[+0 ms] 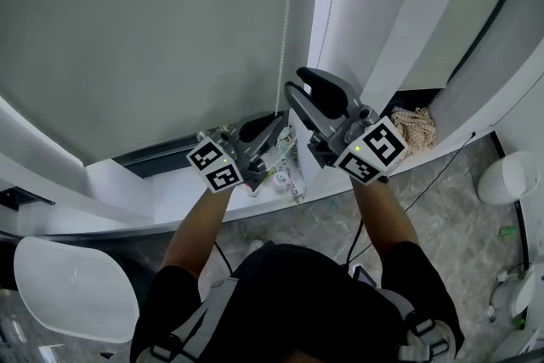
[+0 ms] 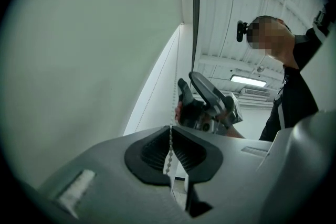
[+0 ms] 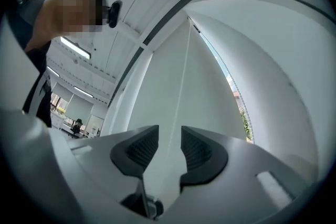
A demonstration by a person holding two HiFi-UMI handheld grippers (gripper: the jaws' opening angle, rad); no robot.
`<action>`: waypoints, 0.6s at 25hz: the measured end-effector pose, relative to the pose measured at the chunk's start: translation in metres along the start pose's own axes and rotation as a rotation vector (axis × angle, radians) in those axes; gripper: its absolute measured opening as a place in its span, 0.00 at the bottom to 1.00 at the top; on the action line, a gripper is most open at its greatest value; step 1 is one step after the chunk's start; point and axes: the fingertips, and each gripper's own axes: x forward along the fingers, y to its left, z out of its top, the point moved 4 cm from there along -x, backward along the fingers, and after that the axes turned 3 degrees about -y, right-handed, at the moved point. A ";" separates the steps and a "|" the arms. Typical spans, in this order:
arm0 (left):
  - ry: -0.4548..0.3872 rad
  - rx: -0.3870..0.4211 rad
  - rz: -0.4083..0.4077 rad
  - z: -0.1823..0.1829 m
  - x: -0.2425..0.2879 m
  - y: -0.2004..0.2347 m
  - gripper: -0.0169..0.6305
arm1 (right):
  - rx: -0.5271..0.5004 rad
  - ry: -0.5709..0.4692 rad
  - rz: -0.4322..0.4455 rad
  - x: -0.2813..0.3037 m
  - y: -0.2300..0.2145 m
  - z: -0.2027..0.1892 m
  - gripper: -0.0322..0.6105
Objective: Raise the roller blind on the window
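Pinching the bead chain (image 2: 170, 150), left tongs (image 2: 171, 136) press together; right tongs (image 3: 170, 132) stand spread.

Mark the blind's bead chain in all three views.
Head view: the bead chain hangs from top centre down into the left gripper.
Left gripper view: low centre, pinched in the shut jaws.
Right gripper view: a thin line rising between the open jaws, untouched.
Shared landmark: the right gripper, also seen just behind the chain in the left gripper view.
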 end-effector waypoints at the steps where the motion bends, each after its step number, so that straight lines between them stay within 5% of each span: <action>1: 0.003 0.005 0.002 0.000 -0.001 0.000 0.05 | 0.006 -0.016 -0.002 0.009 -0.005 0.008 0.25; 7: 0.017 0.025 0.023 0.006 -0.007 0.003 0.05 | 0.011 -0.015 0.048 0.054 -0.012 0.035 0.26; 15: 0.017 0.031 0.021 0.008 -0.008 0.002 0.05 | -0.049 0.001 0.032 0.062 -0.009 0.031 0.09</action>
